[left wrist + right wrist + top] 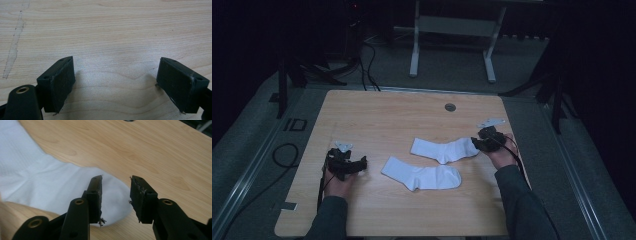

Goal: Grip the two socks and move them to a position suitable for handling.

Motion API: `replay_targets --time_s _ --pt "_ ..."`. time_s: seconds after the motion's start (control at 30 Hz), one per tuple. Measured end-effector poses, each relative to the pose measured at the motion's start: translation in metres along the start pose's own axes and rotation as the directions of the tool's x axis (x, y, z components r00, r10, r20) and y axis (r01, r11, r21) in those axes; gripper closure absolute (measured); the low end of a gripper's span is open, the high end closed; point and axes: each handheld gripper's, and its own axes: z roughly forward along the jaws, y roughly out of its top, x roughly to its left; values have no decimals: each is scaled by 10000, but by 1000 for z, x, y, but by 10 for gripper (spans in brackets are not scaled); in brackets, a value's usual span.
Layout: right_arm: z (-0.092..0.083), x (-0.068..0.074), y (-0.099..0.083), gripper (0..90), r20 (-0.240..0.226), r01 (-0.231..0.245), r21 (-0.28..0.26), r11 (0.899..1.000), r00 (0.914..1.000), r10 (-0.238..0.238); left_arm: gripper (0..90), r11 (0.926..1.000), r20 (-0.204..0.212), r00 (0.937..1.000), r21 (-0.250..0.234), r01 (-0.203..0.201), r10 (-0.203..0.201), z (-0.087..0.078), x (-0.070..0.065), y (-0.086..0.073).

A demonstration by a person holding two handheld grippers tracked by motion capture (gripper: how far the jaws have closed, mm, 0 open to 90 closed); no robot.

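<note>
Two white socks lie flat on the wooden table [377, 115]. The far sock [443, 148] reaches toward the right, and the near sock [422, 175] lies just in front of it. My right gripper [476, 144] sits at the far sock's toe end. In the right gripper view the jaws are partly open over that toe [117, 195], one jaw above the fabric, nothing pinched. My left gripper [360, 164] rests on the table left of the near sock, apart from it. Its jaws stand wide open over bare wood [115, 75].
A round metal grommet [450, 107] is set in the table near its far edge. A white stand's legs [414, 55] are on the floor beyond. Cables [287, 155] trail on the floor at the left. The table's far left area is bare wood.
</note>
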Motion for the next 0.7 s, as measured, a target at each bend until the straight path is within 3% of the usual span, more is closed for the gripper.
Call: replay_targets --time_s 0.27,0.33,0.7 --pt "9 23 13 574 -745 874 129 9961 9935 -862 151 10000 0 10000 -4 2 -2 0 0 0" --pt "12 35 25 569 -917 1252 165 9920 9881 -1232 151 10000 1 10000 -3 2 -2 0 0 0" --pt "23 60 52 560 -1690 1776 -41 9841 9698 -1757 151 10000 18 10000 -5 4 -4 0 0 0"
